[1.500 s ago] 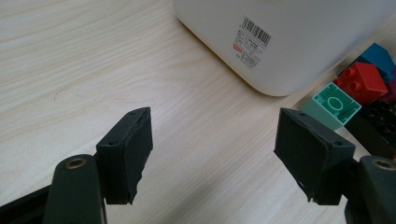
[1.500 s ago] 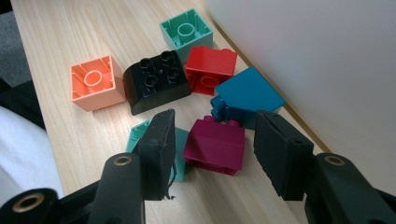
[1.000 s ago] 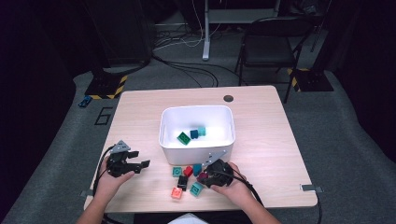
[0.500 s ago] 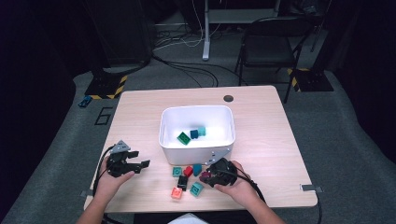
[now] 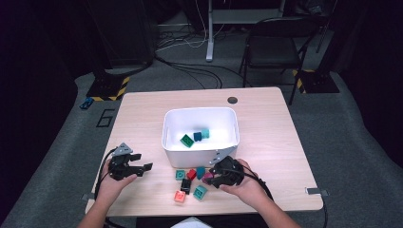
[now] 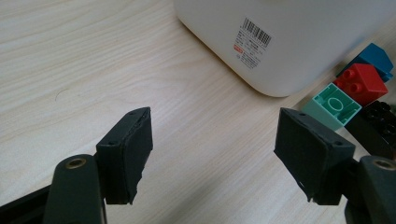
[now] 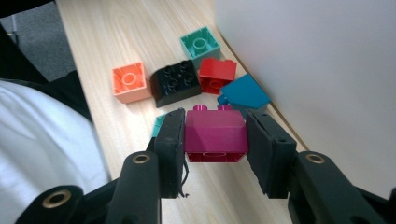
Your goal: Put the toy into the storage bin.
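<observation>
My right gripper (image 7: 215, 140) is shut on a magenta brick (image 7: 215, 133), which hangs a little above the table just in front of the white bin (image 7: 317, 60). From the high view, that gripper (image 5: 214, 178) with the magenta brick (image 5: 207, 177) is at the bin's (image 5: 190, 159) near wall. Loose bricks lie beneath and beside it: orange (image 7: 130, 81), black (image 7: 176, 83), red (image 7: 217, 74), green (image 7: 201, 44) and blue (image 7: 245, 95). My left gripper (image 6: 212, 154) stands open over bare wood, left of the bin (image 6: 280, 37), with nothing between its pads.
Inside the bin lie a green brick (image 5: 187, 140), a dark blue one (image 5: 197, 136) and a teal one (image 5: 205, 133). A teal brick (image 5: 200, 192) and an orange one (image 5: 179, 196) sit near the table's front edge. A chair (image 5: 280, 42) stands beyond the table.
My right gripper has lifted slightly with the magenta brick still clamped between its pads. The left gripper has stayed where it was.
</observation>
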`<state>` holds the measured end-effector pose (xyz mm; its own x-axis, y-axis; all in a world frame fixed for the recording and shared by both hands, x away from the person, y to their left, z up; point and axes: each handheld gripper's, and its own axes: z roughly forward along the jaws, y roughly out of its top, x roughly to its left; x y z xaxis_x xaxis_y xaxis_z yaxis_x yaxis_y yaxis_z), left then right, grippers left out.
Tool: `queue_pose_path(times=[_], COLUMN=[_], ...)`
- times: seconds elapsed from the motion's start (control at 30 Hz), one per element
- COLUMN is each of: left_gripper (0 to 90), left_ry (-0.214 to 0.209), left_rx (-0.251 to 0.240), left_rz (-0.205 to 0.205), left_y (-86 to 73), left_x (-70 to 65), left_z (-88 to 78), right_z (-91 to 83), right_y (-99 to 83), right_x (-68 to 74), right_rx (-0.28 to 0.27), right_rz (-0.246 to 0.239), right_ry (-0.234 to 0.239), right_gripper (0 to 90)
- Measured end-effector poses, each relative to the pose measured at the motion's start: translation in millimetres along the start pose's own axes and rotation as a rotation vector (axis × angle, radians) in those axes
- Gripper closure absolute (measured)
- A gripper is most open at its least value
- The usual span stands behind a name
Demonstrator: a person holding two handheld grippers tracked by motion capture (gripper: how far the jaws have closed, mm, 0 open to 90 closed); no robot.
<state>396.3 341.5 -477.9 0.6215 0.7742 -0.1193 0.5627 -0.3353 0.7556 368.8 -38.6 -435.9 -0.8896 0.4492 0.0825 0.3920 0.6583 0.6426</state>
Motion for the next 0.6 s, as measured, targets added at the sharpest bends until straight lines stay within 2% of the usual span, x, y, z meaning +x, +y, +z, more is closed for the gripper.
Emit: queue_pose_path(times=[0.2, 0.6], left_gripper=[27.3, 27.2], left_ry=[0.000, 0.004], left_rx=[0.001, -0.005], left_rz=[-0.002, -0.005], left_y=[-0.1, -0.5], left_x=[-0.3, 0.2], left_z=[0.0, 0.4], right_z=[-18.4, -45.4], right_y=[13.3, 38.4], right_x=[3.9, 4.7], right_rx=[-0.007, -0.023], right_rz=[-0.026, -0.038], right_ry=[0.020, 0.054], right_gripper=[58.6, 58.5])
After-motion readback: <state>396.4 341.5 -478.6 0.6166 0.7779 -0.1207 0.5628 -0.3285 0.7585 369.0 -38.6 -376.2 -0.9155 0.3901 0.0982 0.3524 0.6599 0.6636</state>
